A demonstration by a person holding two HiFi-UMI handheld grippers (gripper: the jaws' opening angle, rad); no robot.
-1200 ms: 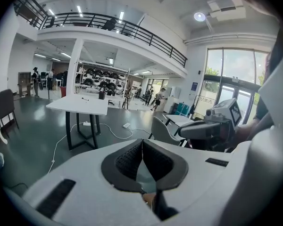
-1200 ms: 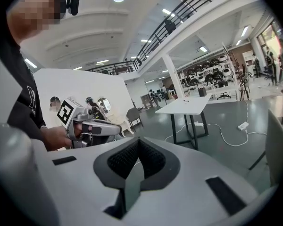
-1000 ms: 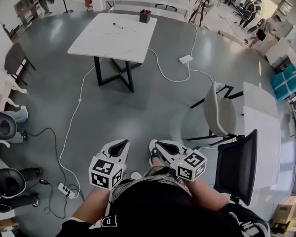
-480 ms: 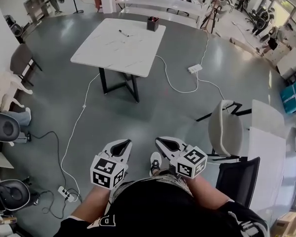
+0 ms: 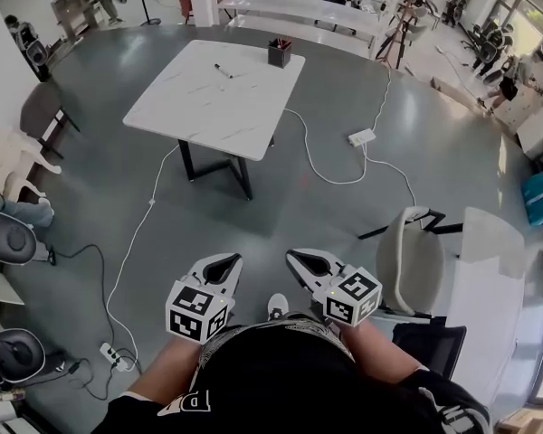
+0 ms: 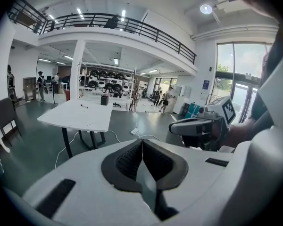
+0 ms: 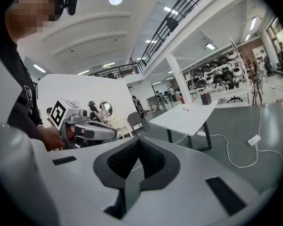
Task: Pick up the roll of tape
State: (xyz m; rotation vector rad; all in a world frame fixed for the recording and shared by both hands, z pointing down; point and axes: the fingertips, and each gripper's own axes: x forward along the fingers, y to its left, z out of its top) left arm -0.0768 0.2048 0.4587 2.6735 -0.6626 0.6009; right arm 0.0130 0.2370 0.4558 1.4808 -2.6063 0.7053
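Both grippers are held low in front of the person's black shirt point(image 5: 281, 378), side by side without touching, aimed out over the grey floor point(image 5: 253, 206). The left gripper point(image 5: 220, 262) has its jaws clenched tight. The dark ribbed pads meet in a thin seam with nothing caught between them. The right gripper point(image 5: 299, 258) is the same deal: jaws pressed together and holding nothing. Each gripper view also catches the other gripper off to one side. Well ahead stands a white surface point(image 5: 208, 98) on black legs. A dark pen holder point(image 5: 279, 53) sits near its far edge with a few pens sticking up. A marker point(image 5: 223, 70) lies a bit to the left of the holder, not touching it. As for the roll of tape, honestly I can't pick it out in any view; could be it's just too small at this range. A white cable point(image 5: 339, 182) snakes across the floor from near the surface to a power strip point(image 5: 362, 137) on the right. Closer in on the right there's a pale chair point(image 5: 414, 265), apart from the grippers. One white shoe point(image 5: 277, 306) peeks out between the two grippers, just past the shirt's edge.
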